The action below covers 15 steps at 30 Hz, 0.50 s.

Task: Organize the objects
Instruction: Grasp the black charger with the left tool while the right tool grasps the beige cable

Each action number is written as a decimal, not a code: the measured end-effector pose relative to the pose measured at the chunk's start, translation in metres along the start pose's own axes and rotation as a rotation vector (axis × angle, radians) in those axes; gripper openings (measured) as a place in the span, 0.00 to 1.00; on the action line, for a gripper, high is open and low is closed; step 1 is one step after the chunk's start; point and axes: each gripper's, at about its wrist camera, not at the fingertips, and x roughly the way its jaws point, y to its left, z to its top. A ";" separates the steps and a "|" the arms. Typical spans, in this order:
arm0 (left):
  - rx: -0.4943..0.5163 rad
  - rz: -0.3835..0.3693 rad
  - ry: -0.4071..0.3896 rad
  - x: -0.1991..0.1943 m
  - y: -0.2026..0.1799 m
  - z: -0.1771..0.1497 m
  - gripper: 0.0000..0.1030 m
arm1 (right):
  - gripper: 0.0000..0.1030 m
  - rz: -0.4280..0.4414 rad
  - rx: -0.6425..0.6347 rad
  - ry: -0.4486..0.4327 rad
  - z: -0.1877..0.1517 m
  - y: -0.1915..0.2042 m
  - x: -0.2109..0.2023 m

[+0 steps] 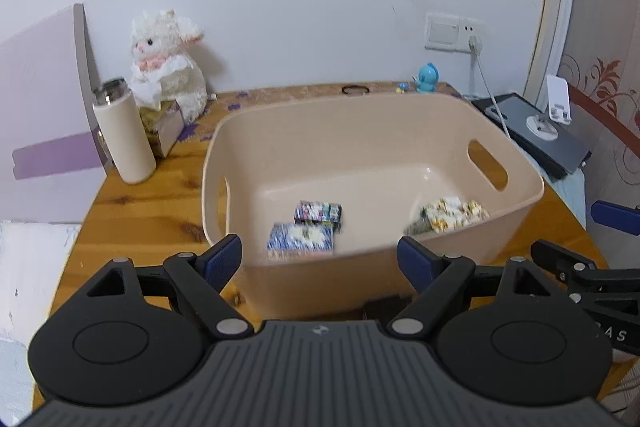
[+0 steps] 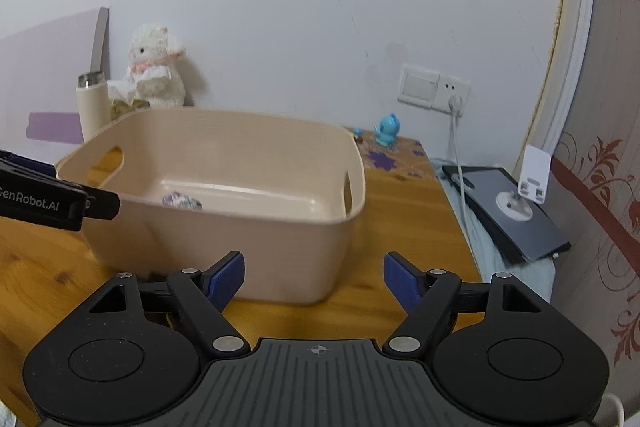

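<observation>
Left gripper (image 1: 320, 259), right gripper (image 2: 314, 277) agape.

Packets (image 1: 301, 235) on bin (image 1: 520, 203) floor are motion-blurred, print unreadable. Right-wrist view: near wall hides all but one packet top (image 2: 182, 201). Left gripper (image 2: 60, 205) cut off at left edge.

White plush rabbit (image 1: 166, 61), cream steel-topped flask (image 1: 122, 131), tissue box (image 1: 162, 125) at wooden table's (image 1: 132, 211) far left corner; blue toy bird (image 1: 426, 78) far right corner

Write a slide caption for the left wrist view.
Open left gripper faces a beige bin holding three small printed packets on a wooden table.
</observation>
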 end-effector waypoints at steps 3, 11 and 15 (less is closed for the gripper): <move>-0.005 -0.016 0.034 0.006 -0.003 -0.013 0.83 | 0.76 -0.004 -0.005 0.025 -0.010 -0.001 0.003; -0.001 -0.040 0.106 0.032 -0.013 -0.039 0.83 | 0.76 0.005 -0.035 0.096 -0.032 0.005 0.019; 0.011 -0.043 0.140 0.047 -0.022 -0.046 0.83 | 0.76 0.019 -0.052 0.133 -0.040 0.012 0.030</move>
